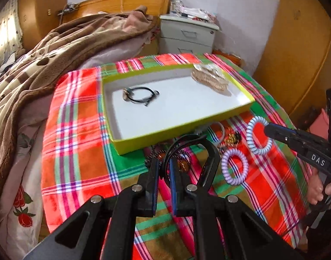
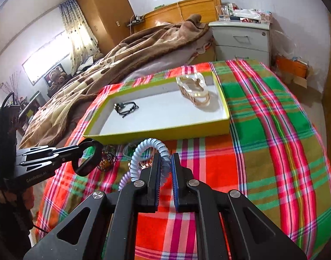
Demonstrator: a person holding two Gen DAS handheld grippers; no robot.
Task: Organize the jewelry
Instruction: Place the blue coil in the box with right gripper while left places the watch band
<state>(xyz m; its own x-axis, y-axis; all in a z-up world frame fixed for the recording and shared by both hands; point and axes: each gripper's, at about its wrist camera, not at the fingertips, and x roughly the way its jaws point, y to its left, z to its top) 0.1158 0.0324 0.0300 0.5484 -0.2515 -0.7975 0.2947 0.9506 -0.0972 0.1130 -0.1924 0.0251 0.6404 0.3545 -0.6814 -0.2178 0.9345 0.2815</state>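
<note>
A shallow yellow-green box (image 1: 182,127) (image 2: 156,133) with a white floor sits on the plaid cloth. It holds a black cord bracelet (image 1: 141,96) (image 2: 125,107) and a gold clear-bead piece (image 1: 211,78) (image 2: 195,91). My left gripper (image 1: 164,169) (image 2: 78,151) is shut on a black bangle (image 1: 208,160) (image 2: 87,160), lifted just before the box's near wall. My right gripper (image 2: 165,166) (image 1: 268,130) is shut on a pale blue coil band (image 2: 148,149) (image 1: 258,135). A lilac coil band (image 1: 234,166) (image 2: 124,181) lies on the cloth.
Small amber and dark jewelry pieces (image 1: 229,139) (image 2: 106,160) lie on the cloth (image 1: 78,130) in front of the box. A bed with a brown blanket (image 1: 46,65) is to the left, and a grey nightstand (image 1: 187,36) stands behind the table.
</note>
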